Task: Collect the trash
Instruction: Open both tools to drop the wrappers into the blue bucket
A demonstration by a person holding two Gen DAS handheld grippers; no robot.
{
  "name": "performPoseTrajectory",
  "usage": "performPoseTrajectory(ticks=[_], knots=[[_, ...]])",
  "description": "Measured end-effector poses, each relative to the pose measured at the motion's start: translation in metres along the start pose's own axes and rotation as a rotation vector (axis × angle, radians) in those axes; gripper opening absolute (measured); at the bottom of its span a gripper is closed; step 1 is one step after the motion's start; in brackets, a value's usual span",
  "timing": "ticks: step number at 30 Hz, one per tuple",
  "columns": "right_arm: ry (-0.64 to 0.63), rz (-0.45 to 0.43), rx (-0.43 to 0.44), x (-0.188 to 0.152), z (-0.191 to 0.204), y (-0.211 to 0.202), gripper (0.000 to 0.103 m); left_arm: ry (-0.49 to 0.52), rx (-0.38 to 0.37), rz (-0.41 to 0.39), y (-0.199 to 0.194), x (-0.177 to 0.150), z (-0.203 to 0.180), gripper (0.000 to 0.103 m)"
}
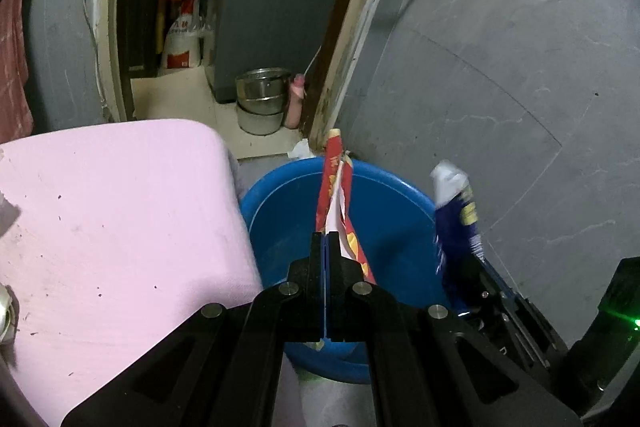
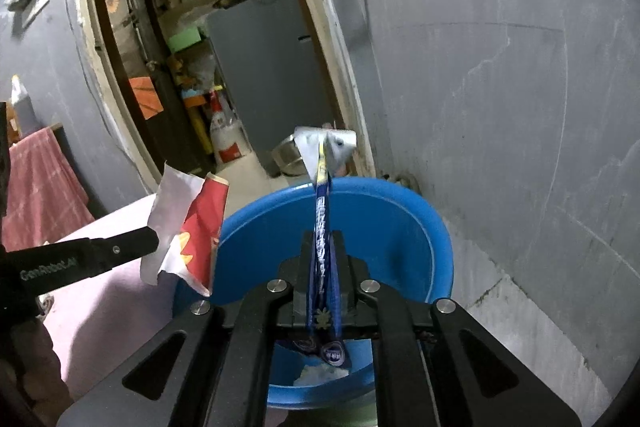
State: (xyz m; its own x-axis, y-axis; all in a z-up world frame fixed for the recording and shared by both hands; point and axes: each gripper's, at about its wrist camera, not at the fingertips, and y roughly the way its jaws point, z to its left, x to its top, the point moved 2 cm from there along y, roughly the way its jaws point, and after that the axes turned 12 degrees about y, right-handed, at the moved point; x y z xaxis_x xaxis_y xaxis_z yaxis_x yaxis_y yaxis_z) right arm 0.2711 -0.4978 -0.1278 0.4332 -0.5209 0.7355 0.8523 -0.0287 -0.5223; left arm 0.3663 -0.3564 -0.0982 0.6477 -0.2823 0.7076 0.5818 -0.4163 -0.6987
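Left gripper: your left gripper (image 1: 325,239) is clamped tight on the red wrapper (image 1: 338,195), with no gap showing between the pads.
Red wrapper: it stands up out of your left pads, red and yellow outside with a white inner face, and hangs above the blue basin (image 1: 280,211). From the right wrist view the same wrapper (image 2: 200,227) sits at the left, over the basin's left rim.
Right gripper: your right gripper (image 2: 323,239) is pinched on the blue wrapper (image 2: 322,223), which runs edge-on between the fingers; only a slim gap is left, filled by the wrapper.
Blue wrapper: dark blue with white print and a silvery torn top at its far end. It is held above the basin. In the left wrist view it shows at the right, over the basin's right rim (image 1: 456,211).
Blue basin: round plastic, on the floor just right of the pink surface (image 1: 120,227) and near the grey wall (image 1: 500,87). From your right wrist its rim (image 2: 440,239) curves beyond the fingers, and a crumpled white scrap (image 2: 320,373) lies on its bottom at the near side.
Far side: a doorway beyond the basin, with stacked steel pots (image 1: 262,99) on the pale floor and a grey cabinet (image 1: 276,7) behind them.
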Motion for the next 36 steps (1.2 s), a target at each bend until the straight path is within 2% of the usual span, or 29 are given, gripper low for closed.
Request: performPoseTrajectory(ticks=[6, 8, 10, 14, 16, 18, 21, 25, 27, 29, 31, 33, 36], knots=[[0.01, 0.025, -0.001, 0.002, -0.003, 0.003, 0.009, -0.016, -0.005, 0.022, -0.005, -0.007, -0.001, 0.002], [0.013, 0.024, 0.0, 0.003, -0.002, 0.003, 0.012, -0.019, -0.01, 0.018, -0.009, -0.008, -0.001, 0.009], [0.02, 0.012, 0.003, 0.004, -0.002, -0.001, 0.023, -0.024, -0.013, 0.008, -0.015, -0.009, -0.001, 0.018], [0.011, -0.026, 0.01, 0.01, 0.005, -0.011, 0.025, -0.032, -0.015, -0.021, -0.027, -0.008, 0.001, 0.019], [0.004, -0.05, 0.018, 0.012, 0.008, -0.021, 0.026, -0.033, -0.011, -0.058, -0.04, -0.006, 0.002, 0.028], [-0.01, -0.079, 0.024, 0.014, 0.012, -0.032, 0.035, -0.037, -0.006, -0.103, -0.055, -0.006, 0.005, 0.037], [-0.037, -0.143, 0.041, 0.018, 0.023, -0.056, 0.049, -0.043, 0.012, -0.178, -0.084, -0.006, 0.013, 0.04], [-0.057, -0.207, 0.072, 0.022, 0.039, -0.086, 0.055, -0.043, 0.035, -0.251, -0.12, -0.008, 0.025, 0.056], [-0.071, -0.24, 0.093, 0.022, 0.05, -0.103, 0.068, -0.039, 0.055, -0.286, -0.14, -0.009, 0.032, 0.057], [-0.084, -0.265, 0.115, 0.021, 0.061, -0.117, 0.076, -0.032, 0.078, -0.32, -0.161, -0.011, 0.04, 0.064], [-0.096, -0.286, 0.138, 0.02, 0.072, -0.13, 0.079, -0.035, 0.103, -0.359, -0.18, -0.015, 0.047, 0.082], [-0.109, -0.301, 0.157, 0.02, 0.084, -0.142, 0.085, -0.041, 0.126, -0.41, -0.202, -0.022, 0.056, 0.084], [-0.124, -0.323, 0.185, 0.018, 0.1, -0.156, 0.093, -0.035, 0.166, -0.437, -0.226, -0.03, 0.067, 0.09]])
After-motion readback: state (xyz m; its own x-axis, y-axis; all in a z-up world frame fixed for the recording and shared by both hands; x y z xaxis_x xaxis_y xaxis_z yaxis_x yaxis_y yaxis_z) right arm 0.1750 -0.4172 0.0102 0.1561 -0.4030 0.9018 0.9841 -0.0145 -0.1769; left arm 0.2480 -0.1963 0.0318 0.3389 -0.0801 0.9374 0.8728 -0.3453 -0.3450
